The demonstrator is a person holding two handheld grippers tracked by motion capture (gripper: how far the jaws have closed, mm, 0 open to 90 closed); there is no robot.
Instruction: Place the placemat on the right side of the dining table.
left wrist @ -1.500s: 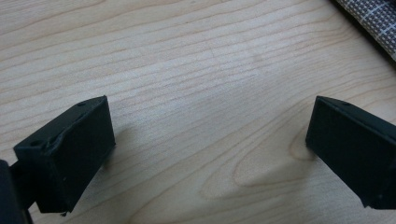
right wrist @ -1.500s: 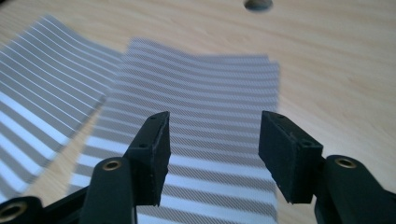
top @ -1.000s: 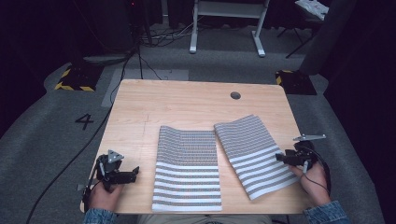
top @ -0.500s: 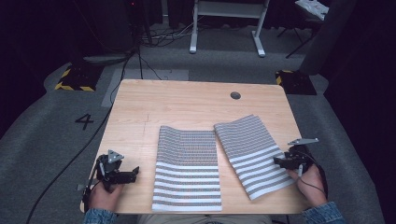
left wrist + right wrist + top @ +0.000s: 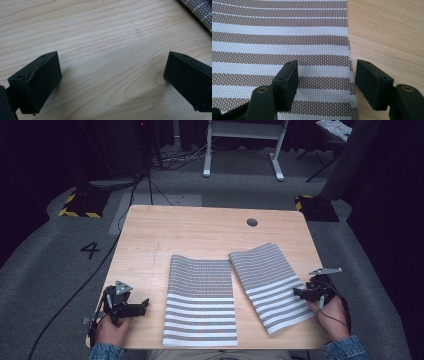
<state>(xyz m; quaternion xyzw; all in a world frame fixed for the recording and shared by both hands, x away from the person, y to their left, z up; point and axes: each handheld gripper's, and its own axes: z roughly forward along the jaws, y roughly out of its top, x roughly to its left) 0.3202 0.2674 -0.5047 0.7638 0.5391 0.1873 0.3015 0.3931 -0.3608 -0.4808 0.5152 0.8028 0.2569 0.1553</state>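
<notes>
Right gripper poised at the edge of a striped mat, jaws parted and empty

Low right in the high view, the right gripper [image 5: 302, 294] sits at the outer edge of the tilted brown-and-white striped woven placemat [image 5: 270, 285]. Its jaws have just been opening; they straddle that edge without pinching it. A second striped placemat [image 5: 201, 302] lies square at lower centre of the pale wooden table [image 5: 200, 227]. The left gripper [image 5: 141, 307] rests wide open over bare wood, lower left. The next move likely needs a closing pinch on the hem.
</notes>
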